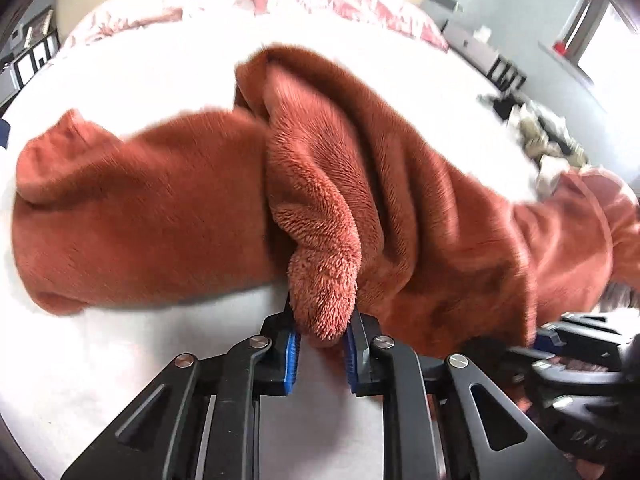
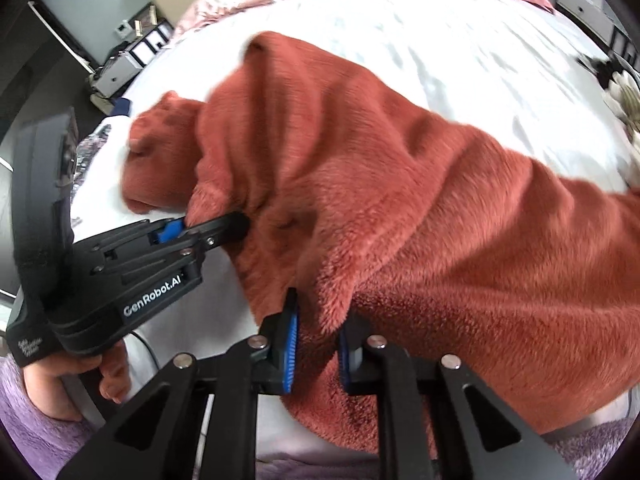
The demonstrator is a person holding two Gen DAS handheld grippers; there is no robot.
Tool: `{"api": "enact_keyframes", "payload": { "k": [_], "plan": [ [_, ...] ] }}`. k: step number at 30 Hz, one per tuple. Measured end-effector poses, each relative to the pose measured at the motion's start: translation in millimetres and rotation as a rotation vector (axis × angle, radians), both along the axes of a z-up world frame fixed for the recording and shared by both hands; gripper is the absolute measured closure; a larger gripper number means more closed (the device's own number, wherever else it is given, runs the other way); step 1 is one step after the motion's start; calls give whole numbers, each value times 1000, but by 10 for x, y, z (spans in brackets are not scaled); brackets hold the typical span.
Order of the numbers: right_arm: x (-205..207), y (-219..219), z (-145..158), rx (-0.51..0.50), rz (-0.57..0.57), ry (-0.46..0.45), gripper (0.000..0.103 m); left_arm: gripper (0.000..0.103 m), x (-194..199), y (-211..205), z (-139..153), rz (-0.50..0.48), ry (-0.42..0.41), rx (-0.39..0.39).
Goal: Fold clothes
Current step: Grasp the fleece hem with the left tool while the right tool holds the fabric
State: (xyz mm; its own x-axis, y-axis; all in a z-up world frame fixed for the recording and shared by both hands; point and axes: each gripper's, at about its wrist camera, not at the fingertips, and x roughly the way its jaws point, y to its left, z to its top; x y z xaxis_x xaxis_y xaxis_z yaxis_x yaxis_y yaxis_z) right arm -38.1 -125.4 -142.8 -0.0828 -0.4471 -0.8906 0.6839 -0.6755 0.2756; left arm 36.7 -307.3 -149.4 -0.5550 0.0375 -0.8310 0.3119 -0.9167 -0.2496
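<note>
Left gripper (image 1: 322,340): clenched on fleece (image 1: 360,184) hem.
Right gripper (image 2: 318,340): clenched on same hem, alongside.
Purpose: paired grip for folding over bed (image 2: 440,40).

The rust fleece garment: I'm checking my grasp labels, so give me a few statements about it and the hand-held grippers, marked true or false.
1. The left hand-held gripper is shut on a fold of the rust fleece garment. True.
2. The right hand-held gripper hangs open, clear of the fabric. False: its pads clamp the garment's edge.
3. The garment lies on a white bed sheet. True.
4. The garment is already folded into a neat square. False: it is bunched and spread out, a sleeve sticking out.
5. Pink bedding lies at the far end. True.
</note>
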Motion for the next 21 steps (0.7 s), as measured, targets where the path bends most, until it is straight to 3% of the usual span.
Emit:
{"api": "enact_keyframes", "payload": {
  "k": [6, 12, 14, 19, 21],
  "plan": [
    [219, -579, 454, -107, 145, 45, 89, 87, 373, -474, 586, 97, 78, -43],
    [570, -1228, 917, -205, 273, 88, 90, 89, 816, -1208, 872, 250, 108, -120],
    [689, -1408, 897, -215, 312, 77, 90, 90, 960, -1472, 837, 301, 92, -133],
    [917, -1750, 626, -140, 348, 52, 84, 90, 1341, -1836, 296, 382, 33, -15],
    [890, -1728, 452, -111, 341, 19, 82, 90, 1307, -1748, 76, 376, 11, 12]
  ]
}}
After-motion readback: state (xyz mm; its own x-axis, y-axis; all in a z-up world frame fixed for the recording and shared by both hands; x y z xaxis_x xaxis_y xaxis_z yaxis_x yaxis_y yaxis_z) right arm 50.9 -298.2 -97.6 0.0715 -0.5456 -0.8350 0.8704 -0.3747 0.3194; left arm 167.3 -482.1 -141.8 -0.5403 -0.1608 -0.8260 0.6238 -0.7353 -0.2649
